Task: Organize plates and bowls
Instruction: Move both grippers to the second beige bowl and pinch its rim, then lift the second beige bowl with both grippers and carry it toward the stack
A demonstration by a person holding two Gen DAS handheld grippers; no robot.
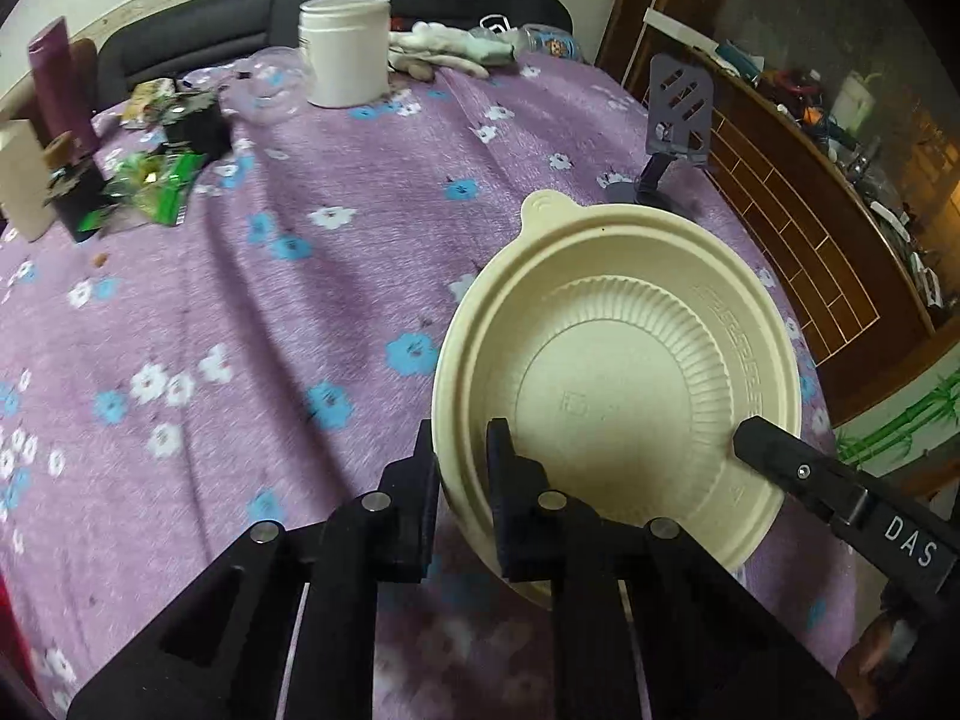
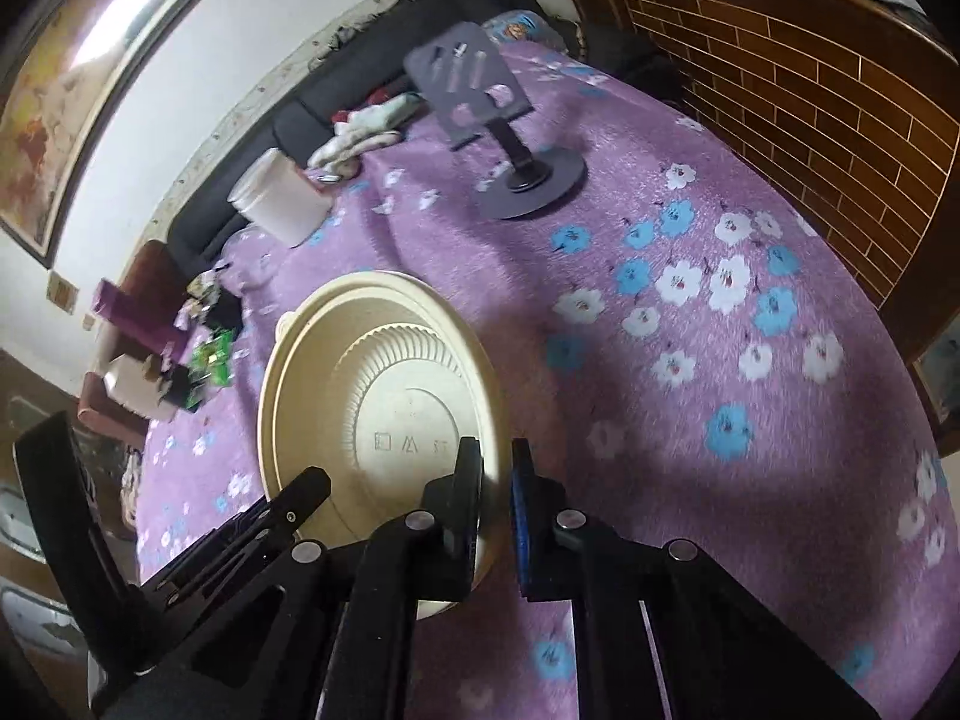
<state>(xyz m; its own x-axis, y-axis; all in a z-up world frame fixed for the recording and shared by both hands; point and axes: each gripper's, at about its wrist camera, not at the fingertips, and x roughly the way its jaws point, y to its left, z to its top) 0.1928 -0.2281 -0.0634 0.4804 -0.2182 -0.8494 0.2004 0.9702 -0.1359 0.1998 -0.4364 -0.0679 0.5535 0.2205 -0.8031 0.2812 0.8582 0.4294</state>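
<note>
A cream ribbed bowl (image 1: 618, 372) with a small tab on its rim rests on the purple flowered cloth (image 1: 270, 312). My left gripper (image 1: 463, 427) is shut on the bowl's near left rim, with one finger inside the wall and one outside. My right gripper (image 2: 495, 447) is shut on the opposite rim of the same bowl (image 2: 384, 408). The left wrist view shows the right gripper's finger (image 1: 780, 462) reaching over the bowl's right edge. The right wrist view shows the left gripper's finger (image 2: 300, 498) at the bowl's lower left.
A white jar (image 1: 345, 48), pale gloves (image 1: 444, 51), a purple bottle (image 1: 60, 78) and snack wrappers (image 1: 150, 180) crowd the far and left sides. A dark phone stand (image 1: 678, 120) rises just beyond the bowl. A wooden counter (image 1: 810, 240) borders the right.
</note>
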